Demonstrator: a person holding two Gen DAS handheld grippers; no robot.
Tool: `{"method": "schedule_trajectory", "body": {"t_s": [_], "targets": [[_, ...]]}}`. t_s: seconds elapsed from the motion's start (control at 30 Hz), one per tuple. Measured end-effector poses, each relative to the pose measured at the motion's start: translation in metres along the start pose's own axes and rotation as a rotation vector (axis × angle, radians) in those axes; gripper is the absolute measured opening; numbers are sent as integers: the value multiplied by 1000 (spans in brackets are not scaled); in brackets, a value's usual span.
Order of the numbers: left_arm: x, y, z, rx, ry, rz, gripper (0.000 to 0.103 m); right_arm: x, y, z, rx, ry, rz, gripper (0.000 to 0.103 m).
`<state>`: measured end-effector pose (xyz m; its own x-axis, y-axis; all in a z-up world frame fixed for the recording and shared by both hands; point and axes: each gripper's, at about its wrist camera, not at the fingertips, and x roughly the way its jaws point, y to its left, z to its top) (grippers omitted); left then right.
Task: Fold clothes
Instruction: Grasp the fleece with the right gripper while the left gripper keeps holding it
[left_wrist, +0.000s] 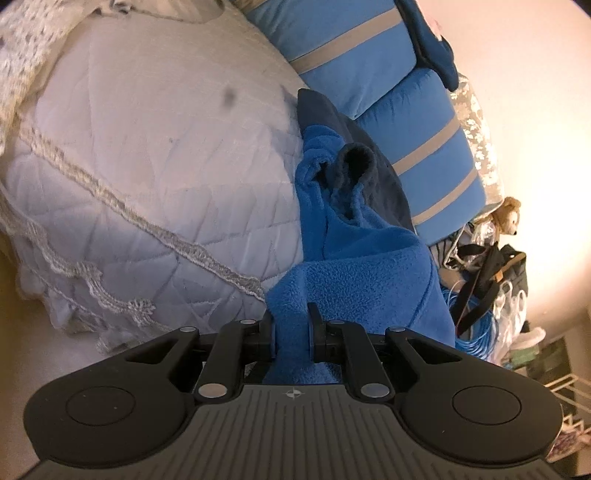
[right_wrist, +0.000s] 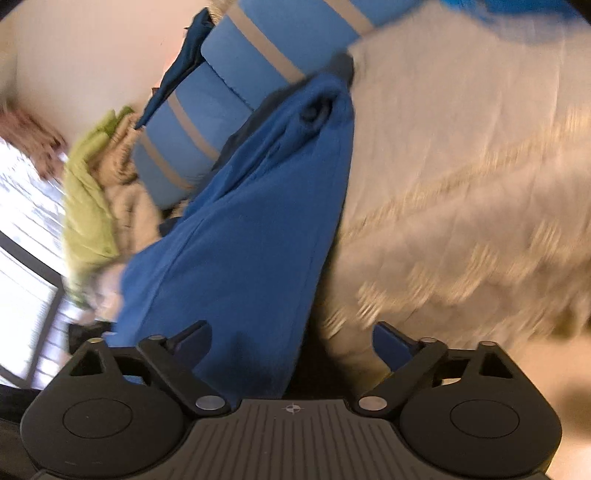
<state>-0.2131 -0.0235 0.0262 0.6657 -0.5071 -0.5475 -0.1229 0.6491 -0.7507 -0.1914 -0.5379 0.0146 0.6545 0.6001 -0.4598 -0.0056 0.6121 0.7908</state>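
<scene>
The bright blue fleece garment (left_wrist: 354, 258) with dark navy lining lies stretched across the pale quilted bedspread (left_wrist: 147, 166) of the bed, beside blue pillows with grey stripes (left_wrist: 369, 55). The left hand-held gripper (left_wrist: 291, 332) is clamped on a bunched fold of the fleece. The right hand-held gripper (right_wrist: 291, 343) has its jaws spread wide, fleece lying between them ungripped. A green cloth (right_wrist: 88, 206) lies near the pillows.
</scene>
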Motion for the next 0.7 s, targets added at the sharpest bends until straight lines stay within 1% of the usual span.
{"method": "schedule_trajectory", "body": {"t_s": [0.07,0.13,0.2,0.23,0.3,0.33,0.37,0.4,0.47,0.5,0.57,0.7], "targets": [[1,2,-1,-12,1,-7,15,8,-11,-10,73,30,80,84],[1,3,-2,-16,0,-14,15,17,-19,-20,132,47,154,83],[0,5,-3,-23,0,-20,15,26,-24,-31,186,54,223,80],[0,5,-3,-25,0,-23,15,29,-28,-37,216,53,258,77],[-2,7,-5,-29,0,-29,15,34,-33,-46,271,49,320,64],[-3,7,-5,-30,0,-31,15,37,-35,-51,297,48,352,48],[-4,7,-6,-31,0,-35,15,39,-37,-56,320,45,378,42],[-6,8,-7,-32,0,-38,15,38,-37,-60,334,37,395,39],[-11,8,-10,-37,4,-45,15,34,-35,-67,352,10,415,18],[-15,8,-11,-38,8,-51,15,30,-32,-69,358,-8,414,14],[-25,6,-13,-29,14,-75,15,16,-26,-69,353,-46,407,11],[-50,-2,-17,-9,-16,-164,15,-22,-2,-57,295,-153,404,9]]}}
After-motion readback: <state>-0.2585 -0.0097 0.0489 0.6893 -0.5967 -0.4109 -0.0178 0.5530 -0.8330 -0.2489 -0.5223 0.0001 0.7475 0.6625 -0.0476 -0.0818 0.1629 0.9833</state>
